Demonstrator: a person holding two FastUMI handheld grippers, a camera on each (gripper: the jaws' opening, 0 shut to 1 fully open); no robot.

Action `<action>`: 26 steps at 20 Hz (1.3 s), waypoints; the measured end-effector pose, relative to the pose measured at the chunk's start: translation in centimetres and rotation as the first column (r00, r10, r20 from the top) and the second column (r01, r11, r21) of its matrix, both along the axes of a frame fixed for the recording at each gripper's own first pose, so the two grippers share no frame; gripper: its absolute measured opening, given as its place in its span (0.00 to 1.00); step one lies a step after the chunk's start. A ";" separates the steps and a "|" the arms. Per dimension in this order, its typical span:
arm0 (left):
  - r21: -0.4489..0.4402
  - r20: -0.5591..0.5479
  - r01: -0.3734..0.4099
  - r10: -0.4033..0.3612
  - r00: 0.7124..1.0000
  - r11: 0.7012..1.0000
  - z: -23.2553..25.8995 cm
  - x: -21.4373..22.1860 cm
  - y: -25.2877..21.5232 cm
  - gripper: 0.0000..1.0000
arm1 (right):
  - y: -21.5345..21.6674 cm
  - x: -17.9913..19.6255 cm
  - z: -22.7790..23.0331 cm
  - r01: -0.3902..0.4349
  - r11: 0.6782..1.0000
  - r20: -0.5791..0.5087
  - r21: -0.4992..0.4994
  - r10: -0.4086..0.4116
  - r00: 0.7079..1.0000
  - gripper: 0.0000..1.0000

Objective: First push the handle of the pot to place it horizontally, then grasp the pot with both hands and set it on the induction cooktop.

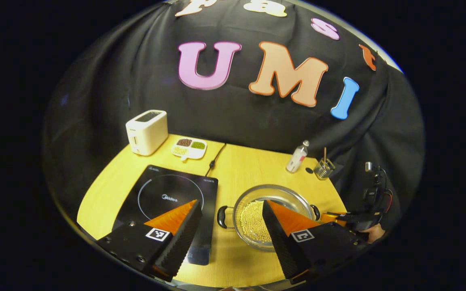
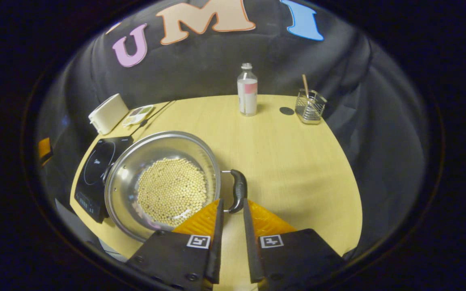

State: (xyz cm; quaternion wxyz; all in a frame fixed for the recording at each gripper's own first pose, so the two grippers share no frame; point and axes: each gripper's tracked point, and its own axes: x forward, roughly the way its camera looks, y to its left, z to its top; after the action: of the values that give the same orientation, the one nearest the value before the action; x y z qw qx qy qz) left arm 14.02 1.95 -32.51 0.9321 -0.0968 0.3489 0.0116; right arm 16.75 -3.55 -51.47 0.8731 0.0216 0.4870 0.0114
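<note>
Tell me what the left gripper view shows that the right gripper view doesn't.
Left gripper view: the left tongs spread wide, the left handle, and a hand holding the right tongs at the pot's far side.
Right gripper view: the right tongs close up, nearly closed, with the end of the right handle between their tips.
Both: the pot with beans, cooktop, toaster, bottle and table.

A staged kitchen booth: cooktop (image 1: pixel 171 202) and toaster (image 1: pixel 147 131) before black cloth.
</note>
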 end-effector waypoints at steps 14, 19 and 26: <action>-0.053 -0.283 0.116 -0.127 0.951 0.992 -14.3 1.8 0.9 0.89 | 0.1 1.8 -1.2 0.143 0.990 -0.044 -0.023 -0.143 0.989 0.49; -0.014 -0.349 0.101 -0.100 0.932 0.995 -17.3 2.2 -1.0 0.86 | 0.0 4.0 -2.5 0.125 0.987 -0.063 0.099 -0.119 0.991 0.53; 0.082 -0.404 0.069 -0.030 0.914 0.994 -19.2 2.0 -1.5 0.83 | -0.4 5.0 -2.7 0.007 0.993 -0.036 0.115 -0.003 0.999 0.70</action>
State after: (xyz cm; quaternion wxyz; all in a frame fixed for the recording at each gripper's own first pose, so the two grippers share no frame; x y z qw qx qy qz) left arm 16.03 0.46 -51.71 0.8439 -0.0392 0.5345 0.0241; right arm 21.77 -3.94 -54.19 0.8615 0.0735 0.5010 0.0370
